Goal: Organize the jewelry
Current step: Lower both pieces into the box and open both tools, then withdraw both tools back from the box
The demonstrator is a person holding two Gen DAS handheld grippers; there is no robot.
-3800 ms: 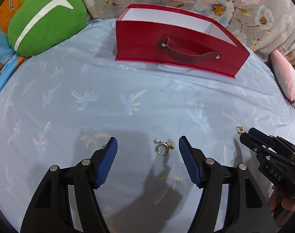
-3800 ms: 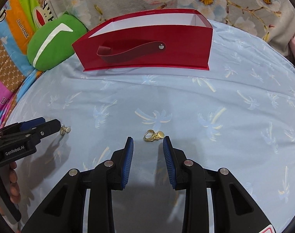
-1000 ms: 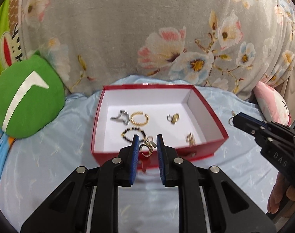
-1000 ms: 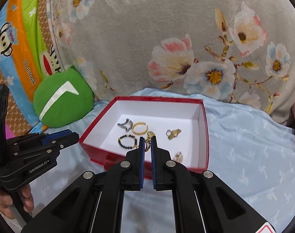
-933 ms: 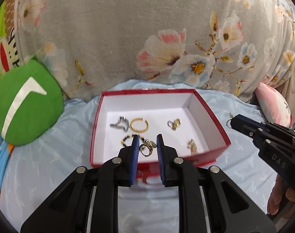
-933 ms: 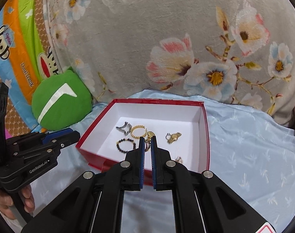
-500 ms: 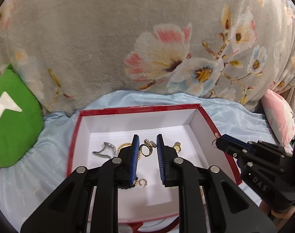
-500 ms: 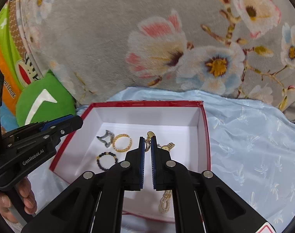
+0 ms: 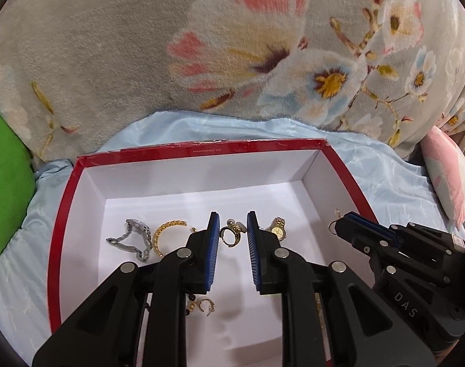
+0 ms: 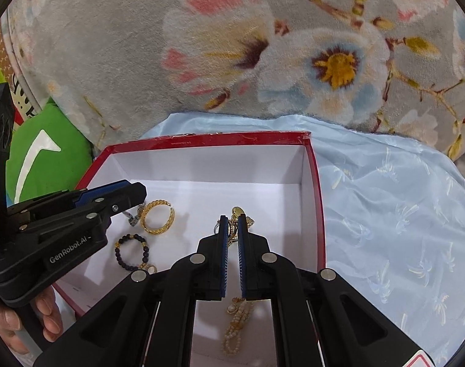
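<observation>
Claws are working as a pair over one red box [image 9: 201, 150]. Left gripper [image 9: 231, 235] is pinching a gold earring with pearls [image 9: 230, 235] between its narrowly set blue pads, holding it above the white box floor. Right gripper [image 10: 232, 229] is clamping nearly shut on a second gold earring with a round disc [image 10: 237, 212], also above the box interior.

Counting outward in the box: one silver watch [image 9: 131, 238] is lying at nine o'clock of the left claw, one gold open bangle [image 9: 166, 235] is sitting just beside it, one small gold watch [image 9: 277, 229] is lying at three o'clock, and one small gold hoop [image 9: 205, 305] is lying at seven o'clock, under the left finger.

Right wrist view is showing what the left one is mostly hiding: one dark beaded bracelet [image 10: 131, 252] at nine o'clock of the right claw and one pearl strand [image 10: 235, 327] at six o'clock. It is also showing a hand [image 10: 21, 321] gripping the left tool's handle. Left wrist view alone is showing the small gold watch clearly and a pink pillow [image 9: 446, 177] at two o'clock. One green cushion [image 10: 46, 156] is appearing in both, on pale blue cloth [image 10: 400, 214] before a floral blanket [image 10: 263, 46].
</observation>
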